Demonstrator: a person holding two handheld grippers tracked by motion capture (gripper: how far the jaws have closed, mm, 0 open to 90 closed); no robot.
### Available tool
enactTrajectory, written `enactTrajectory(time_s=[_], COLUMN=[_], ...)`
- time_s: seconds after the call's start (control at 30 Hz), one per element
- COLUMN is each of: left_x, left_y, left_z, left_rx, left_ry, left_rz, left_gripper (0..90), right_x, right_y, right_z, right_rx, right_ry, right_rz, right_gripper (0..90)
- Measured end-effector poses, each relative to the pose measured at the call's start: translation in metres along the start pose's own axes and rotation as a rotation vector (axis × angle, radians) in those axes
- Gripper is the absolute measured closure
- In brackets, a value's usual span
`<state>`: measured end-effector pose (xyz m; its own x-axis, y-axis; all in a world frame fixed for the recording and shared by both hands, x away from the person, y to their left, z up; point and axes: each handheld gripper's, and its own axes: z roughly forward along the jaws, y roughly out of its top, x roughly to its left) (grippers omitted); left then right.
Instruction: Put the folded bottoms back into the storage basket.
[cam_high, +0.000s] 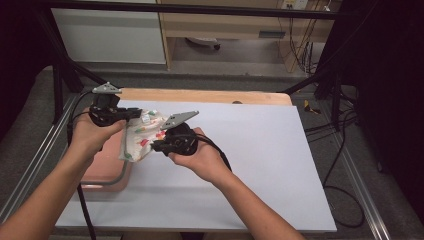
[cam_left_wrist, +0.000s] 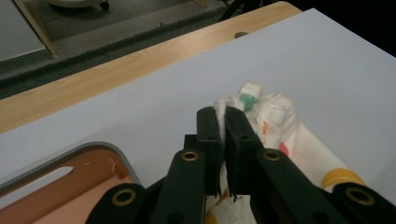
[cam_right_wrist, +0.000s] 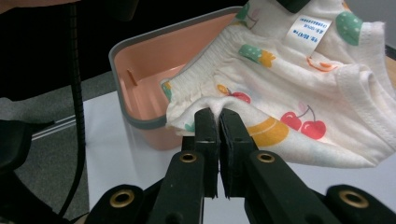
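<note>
The left gripper (cam_left_wrist: 222, 116) is seen clamped tight on a bunched edge of the small fruit-print garment (cam_high: 145, 131), cloth pinched betw. its jaws. The right gripper (cam_right_wrist: 218, 116) is likewise closed hard on the elastic waistband edge, fabric puckered at the jaw tips. The garment is thus held off the table (cam_high: 260, 165) at two pts, stretched betw. both grippers, w/ the lower part hanging free. It is prob. gripped at two edges so it can be spread open and laid flat or folded; a single grip would leave it bunched.

Just behind and below the left gripper, the pink basket (cam_high: 107, 172) w/ grey rim is seen at the table's near-left edge, the garment partly over it.

In the right gripper view the white care label (cam_right_wrist: 307, 28), cherry and banana prints and the basket's inner wall are shown clearly. In the left gripper view the wooden table edge (cam_left_wrist: 93, 79) beyond the white sheet is given. In the high view both hands, the trailing cables and the overall layout are shown.
</note>
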<state>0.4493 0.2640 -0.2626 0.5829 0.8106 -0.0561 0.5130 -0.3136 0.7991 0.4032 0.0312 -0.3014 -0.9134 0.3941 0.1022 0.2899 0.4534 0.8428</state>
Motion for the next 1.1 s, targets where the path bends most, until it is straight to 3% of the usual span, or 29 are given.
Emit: enactTrajectory(time_s=[0.3,1.1], left_x=[0.015,0.045], left_y=[-0.001,-0.010], left_z=[-0.003,-0.020], left_rx=[0.011,0.027], left_ry=[0.042,0.079], left_rz=[-0.002,-0.038], left_gripper=[85.7,85.6], right_x=[0.001,0.003], right_y=[0.012,0.026], right_z=[0.022,0.059], right_rx=[-0.011,-0.054], right_ry=[-0.003,0.011], right_rz=[-0.030,-0.059], right_gripper=[87.0,87.0])
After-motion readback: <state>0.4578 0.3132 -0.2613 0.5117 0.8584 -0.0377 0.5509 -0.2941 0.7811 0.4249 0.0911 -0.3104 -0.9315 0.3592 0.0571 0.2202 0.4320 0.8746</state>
